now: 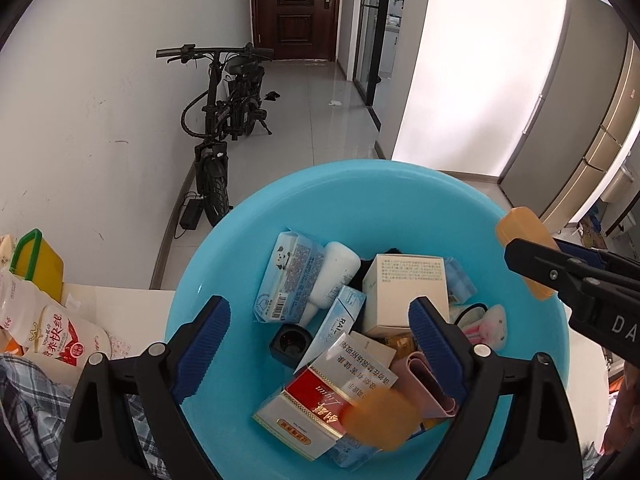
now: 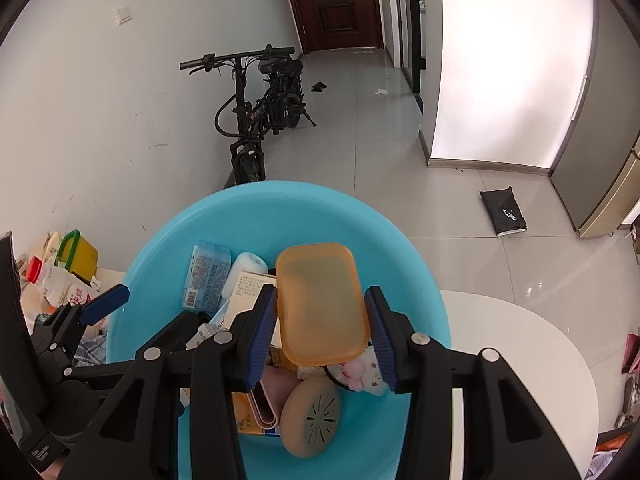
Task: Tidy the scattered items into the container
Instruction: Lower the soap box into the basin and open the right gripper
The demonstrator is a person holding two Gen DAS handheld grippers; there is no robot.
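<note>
Right wrist view — right gripper (image 2: 322, 330) jaws clamp the orange lid (image 2: 320, 304) above the blue basin (image 2: 424, 304) on the desk (image 2: 520, 344) | left gripper (image 1: 320, 334) jaws wide, empty | step: drop-off — next: release over pile.

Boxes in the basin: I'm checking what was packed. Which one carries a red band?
The cigarette box, nearest the open left hand-held gripper. The square box is plain white, and the slim box beside it is pale blue.
</note>
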